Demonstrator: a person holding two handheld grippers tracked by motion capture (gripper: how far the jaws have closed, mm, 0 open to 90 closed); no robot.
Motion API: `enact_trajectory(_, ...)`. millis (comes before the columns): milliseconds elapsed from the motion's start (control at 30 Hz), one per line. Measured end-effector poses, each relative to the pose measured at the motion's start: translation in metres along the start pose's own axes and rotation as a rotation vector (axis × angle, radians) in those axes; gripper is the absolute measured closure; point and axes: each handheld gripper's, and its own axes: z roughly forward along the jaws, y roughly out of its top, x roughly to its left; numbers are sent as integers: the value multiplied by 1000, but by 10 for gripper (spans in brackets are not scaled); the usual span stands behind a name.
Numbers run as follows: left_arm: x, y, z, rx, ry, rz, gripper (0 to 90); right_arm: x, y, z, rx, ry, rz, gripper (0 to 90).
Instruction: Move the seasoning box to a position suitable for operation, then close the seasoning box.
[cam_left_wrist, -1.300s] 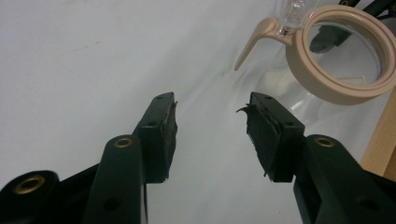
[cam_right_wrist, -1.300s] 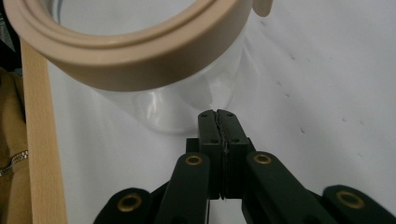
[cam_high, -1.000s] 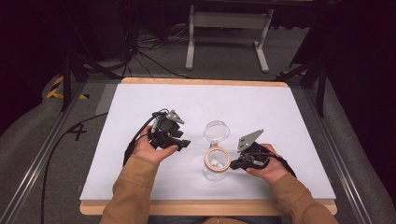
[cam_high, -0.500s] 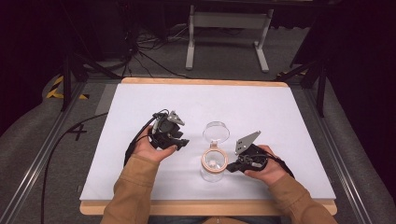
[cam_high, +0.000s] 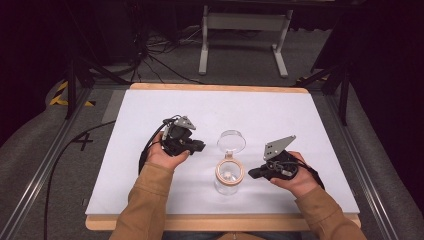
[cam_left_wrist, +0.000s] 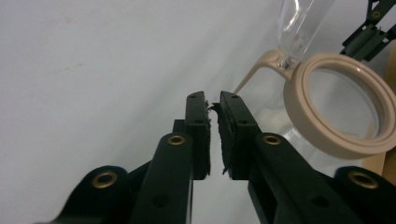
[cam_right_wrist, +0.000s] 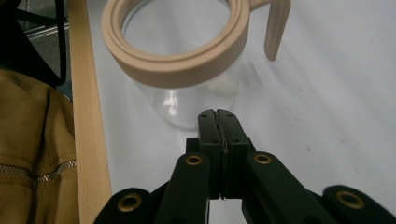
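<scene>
A clear glass jar (cam_high: 228, 186) with a tan rim (cam_left_wrist: 303, 116) stands at the front middle of the white table. Its clear hinged lid (cam_high: 231, 141) is swung open behind it, and a tan latch tab (cam_right_wrist: 276, 28) hangs from the rim. My left gripper (cam_high: 200, 146) is to the jar's left. Its jaws (cam_left_wrist: 213, 100) have just been closing to a narrow slit, with nothing between them. My right gripper (cam_high: 252, 173) points at the jar from the right. It (cam_right_wrist: 217, 113) is shut and empty, just short of the glass.
The white table top (cam_high: 300, 115) has a wooden front edge (cam_right_wrist: 86, 116). A brown sleeve (cam_right_wrist: 28, 154) lies by that edge. A metal stand (cam_high: 245, 22) and cables (cam_high: 150, 50) are on the floor beyond the table.
The left gripper's jaws have closed from wide open to a narrow slit. The right hand has lifted slightly and eased back from the jar's rim.
</scene>
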Motion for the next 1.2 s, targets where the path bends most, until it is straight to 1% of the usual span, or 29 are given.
enact_trajectory(33,0,1,0,-15,7,-1,891,2,2,-3,-13,-4,-3,900)
enact_trajectory(67,0,2,1,-21,12,-2,896,3,4,-6,-26,-6,-2,900)
enact_trajectory(100,-1,2,2,-37,16,-13,897,5,6,-9,-41,-11,-5,900)
enact_trajectory(133,-2,4,2,-52,19,-13,897,6,8,-11,-54,-13,-7,900)
enact_trajectory(200,-3,6,4,-75,15,-12,898,11,12,-16,-96,-15,-7,900)
enact_trajectory(233,-3,6,4,-75,15,-12,898,11,12,-16,-96,-15,-7,900)
enact_trajectory(267,-4,7,6,-91,21,-8,898,12,14,-18,-111,-11,-8,900)
enact_trajectory(300,-4,8,7,-92,16,-10,898,15,16,-19,-143,-12,-7,900)
enact_trajectory(333,-5,9,9,-105,13,-18,898,17,18,-19,-160,-11,-11,899)
enact_trajectory(400,-6,10,12,-120,10,-17,898,20,20,-18,-192,-10,-11,900)
enact_trajectory(467,-6,11,15,-141,7,-17,897,21,22,-17,-235,-5,2,900)
enact_trajectory(533,-7,11,16,-165,-10,-24,897,22,22,-15,-288,-11,22,899)
enact_trajectory(567,-7,11,17,-176,-15,-21,897,22,22,-14,-303,-13,28,899)
enact_trajectory(600,-6,11,17,-176,-27,-19,897,21,22,-13,-322,-21,35,899)
enact_trajectory(667,-7,11,18,-182,-35,-23,896,20,20,-12,-337,-29,49,899)
enact_trajectory(700,-8,11,18,-182,-35,-7,896,19,20,-12,-345,-31,52,899)
enact_trajectory(733,-9,11,18,-186,-38,-3,894,18,19,-11,-353,-28,62,899)
enact_trajectory(800,-11,12,17,-201,-38,23,883,17,18,-11,-362,-29,77,899)
enact_trajectory(833,-12,12,17,-209,-41,23,879,16,17,-11,-364,-38,79,899)
enact_trajectory(900,-14,13,16,-217,-44,29,879,16,17,-11,-366,-41,80,899)
enact_trajectory(933,-14,13,16,-214,-45,38,880,17,17,-12,-371,-49,78,899)
enact_trajectory(967,-16,13,16,-218,-52,37,880,17,17,-12,-369,-58,73,899)
enact_trajectory(1033,-16,14,16,-204,-50,48,885,18,17,-12,-362,-74,61,899)
enact_trajectory(1100,-16,14,16,-211,-55,48,885,18,18,-11,-360,-75,60,899)
enact_trajectory(1133,-16,14,16,-209,-55,46,882,18,18,-11,-361,-76,59,899)
enact_trajectory(1167,-17,13,16,-217,-51,48,880,19,18,-11,-361,-75,59,899)
enact_trajectory(1200,-16,13,16,-215,-48,59,882,19,18,-12,-362,-72,60,899)
